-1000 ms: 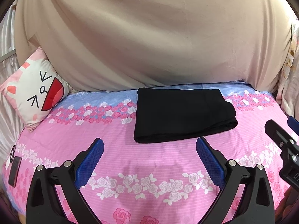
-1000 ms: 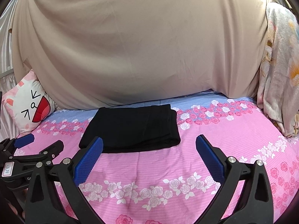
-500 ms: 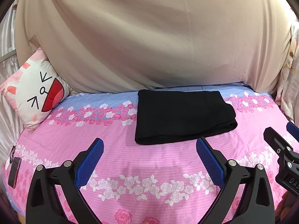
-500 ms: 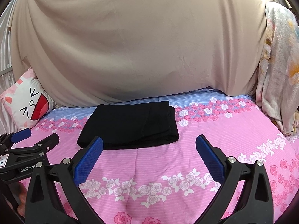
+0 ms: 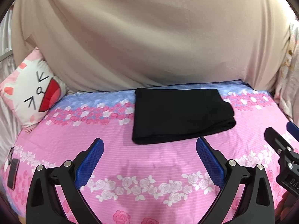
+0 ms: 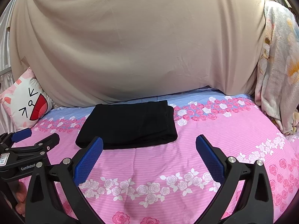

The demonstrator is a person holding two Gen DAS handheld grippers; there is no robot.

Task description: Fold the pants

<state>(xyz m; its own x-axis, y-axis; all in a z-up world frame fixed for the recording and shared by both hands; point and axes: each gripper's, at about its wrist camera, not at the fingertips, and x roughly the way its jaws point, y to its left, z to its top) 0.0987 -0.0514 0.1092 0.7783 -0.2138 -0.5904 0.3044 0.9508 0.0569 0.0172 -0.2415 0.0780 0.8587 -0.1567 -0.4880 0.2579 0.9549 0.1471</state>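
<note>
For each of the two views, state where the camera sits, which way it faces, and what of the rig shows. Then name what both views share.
Left wrist: on the left gripper, facing the black pants; right gripper at right edge.
Right wrist: on the right gripper, facing the same pants; left gripper at left.
Shared: pants, floral bedsheet, cartoon pillow.

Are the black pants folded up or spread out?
Folded. The black pants lie on the pink floral bedsheet as a compact rectangle, with stacked layers showing at the right edge. Neither gripper touches them.
</note>
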